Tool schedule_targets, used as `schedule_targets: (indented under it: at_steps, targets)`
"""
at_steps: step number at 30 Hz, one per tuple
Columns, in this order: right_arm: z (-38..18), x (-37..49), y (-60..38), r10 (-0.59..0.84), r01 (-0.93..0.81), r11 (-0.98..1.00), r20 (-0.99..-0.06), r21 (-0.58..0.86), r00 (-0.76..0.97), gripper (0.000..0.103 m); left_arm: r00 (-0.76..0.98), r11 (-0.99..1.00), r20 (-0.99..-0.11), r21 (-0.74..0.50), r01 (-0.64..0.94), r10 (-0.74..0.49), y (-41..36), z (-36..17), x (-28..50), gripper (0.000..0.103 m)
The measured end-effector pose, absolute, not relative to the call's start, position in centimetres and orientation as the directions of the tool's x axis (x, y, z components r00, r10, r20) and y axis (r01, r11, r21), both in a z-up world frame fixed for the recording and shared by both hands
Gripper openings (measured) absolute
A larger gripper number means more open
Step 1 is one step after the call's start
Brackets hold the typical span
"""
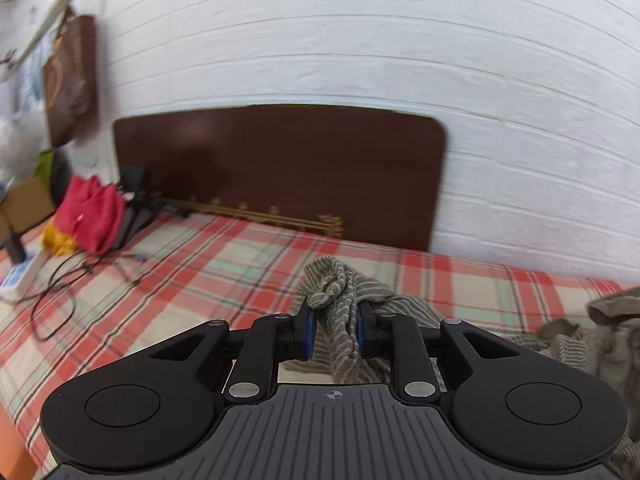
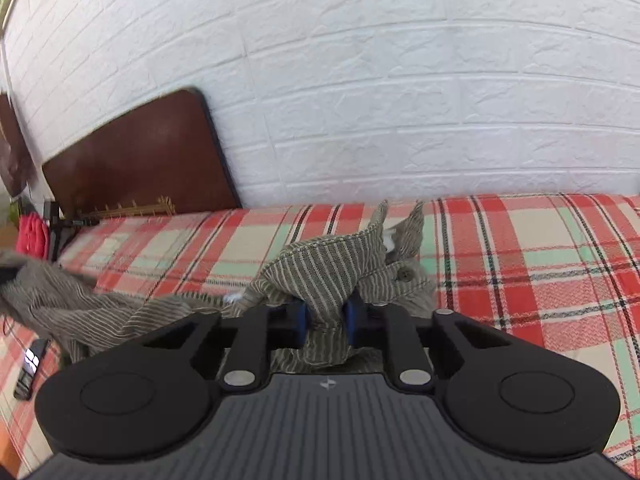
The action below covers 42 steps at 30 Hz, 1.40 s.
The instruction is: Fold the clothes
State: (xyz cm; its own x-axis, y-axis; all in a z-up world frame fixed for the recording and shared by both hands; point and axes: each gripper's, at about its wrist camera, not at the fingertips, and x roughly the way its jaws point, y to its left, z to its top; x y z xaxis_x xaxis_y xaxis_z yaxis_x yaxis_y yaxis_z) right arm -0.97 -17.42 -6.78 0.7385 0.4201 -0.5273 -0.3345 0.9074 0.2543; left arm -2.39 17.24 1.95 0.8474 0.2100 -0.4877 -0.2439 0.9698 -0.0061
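Observation:
A grey-brown striped garment (image 1: 340,292) lies crumpled on the plaid bed sheet (image 1: 192,264). In the left wrist view my left gripper (image 1: 335,330) is shut on a bunched fold of it, and the cloth hangs down between the blue pads (image 1: 307,330). More of the garment trails off to the right. In the right wrist view my right gripper (image 2: 326,322) is shut on another bunched part of the striped garment (image 2: 320,272), near a button and a collar-like edge. The cloth stretches away to the left across the bed sheet (image 2: 520,264).
A dark brown headboard (image 1: 280,168) stands against the white brick wall (image 1: 400,40). At the bed's left lie red and yellow clothes (image 1: 90,216), black cables (image 1: 60,280) and a white power strip (image 1: 20,276). A brown bag (image 1: 72,76) hangs on the wall. A phone (image 2: 30,364) lies on the sheet.

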Motion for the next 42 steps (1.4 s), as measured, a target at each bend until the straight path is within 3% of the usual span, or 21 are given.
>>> schedule_targets:
  at_steps: [5, 14, 18, 24, 25, 27, 28, 29, 31, 34, 37, 39, 42]
  targets:
    - [-3.6, -0.9, -19.0, 0.432, -0.331, 0.899, -0.459, 0.286, 0.776, 0.016, 0.797, 0.939, -0.533, -0.011, -0.344, 0.285, 20.1, 0.1, -3.5, 0.016]
    - [0.9, -0.9, -21.8, 0.377, -0.291, 0.916, -0.345, 0.277, 0.859, 0.009, 0.721, 0.905, -0.617, -0.034, -0.424, 0.314, 23.5, -3.1, -4.9, 0.016]
    - [-0.8, -1.0, -22.7, 0.341, -0.255, 0.932, -0.384, 0.256, 0.858, 0.009, 0.684, 0.908, -0.655, 0.008, -0.420, 0.322, 23.3, -5.0, -4.8, 0.016]
    - [-7.2, -0.5, -26.3, 0.248, -0.099, 0.949, -0.513, 0.300, 0.822, 0.009, 0.631, 0.911, -0.719, 0.009, -0.411, 0.292, 23.6, -8.0, -5.0, 0.020]
    - [-8.5, -0.4, -26.9, 0.234, -0.069, 0.949, -0.539, 0.308, 0.809, 0.009, 0.625, 0.915, -0.726, 0.012, -0.404, 0.286, 23.6, -8.3, -5.1, 0.021]
    - [-11.1, -0.4, -28.0, 0.211, -0.012, 0.947, -0.591, 0.321, 0.778, 0.009, 0.617, 0.920, -0.732, 0.035, -0.389, 0.289, 23.3, -8.7, -5.2, 0.038]
    - [-12.5, -0.3, -28.5, 0.207, 0.013, 0.944, -0.623, 0.330, 0.754, 0.009, 0.616, 0.923, -0.729, 0.056, -0.380, 0.297, 23.0, -8.7, -5.4, 0.057]
    - [-13.8, -0.2, -28.9, 0.208, 0.037, 0.940, -0.653, 0.340, 0.729, 0.010, 0.616, 0.926, -0.726, 0.077, -0.370, 0.306, 22.8, -8.7, -5.5, 0.060]
    - [-15.8, 0.1, -29.4, 0.224, 0.074, 0.928, -0.705, 0.366, 0.673, 0.017, 0.622, 0.935, -0.724, 0.093, -0.341, 0.299, 22.4, -8.4, -6.0, 0.062]
    - [-16.3, -1.2, -29.6, 0.183, 0.128, 0.922, -0.705, 0.364, 0.685, 0.039, 0.662, 0.954, -0.705, 0.066, -0.293, 0.253, 21.8, -6.5, -7.1, 0.068]
    - [-13.4, -4.1, -29.1, 0.093, 0.136, 0.934, -0.592, 0.330, 0.801, 0.046, 0.732, 0.975, -0.653, 0.045, -0.219, 0.195, 20.6, -3.5, -8.4, 0.074]
    - [-11.2, -6.0, -28.3, 0.081, 0.101, 0.941, -0.504, 0.323, 0.860, 0.063, 0.787, 0.987, -0.598, 0.053, -0.152, 0.153, 19.2, -1.4, -8.8, 0.080]
    - [-9.1, -7.8, -26.0, 0.221, -0.059, 0.934, -0.440, 0.354, 0.870, 0.067, 0.842, 0.997, -0.536, 0.070, -0.021, 0.055, 16.5, 0.8, -8.4, 0.084]
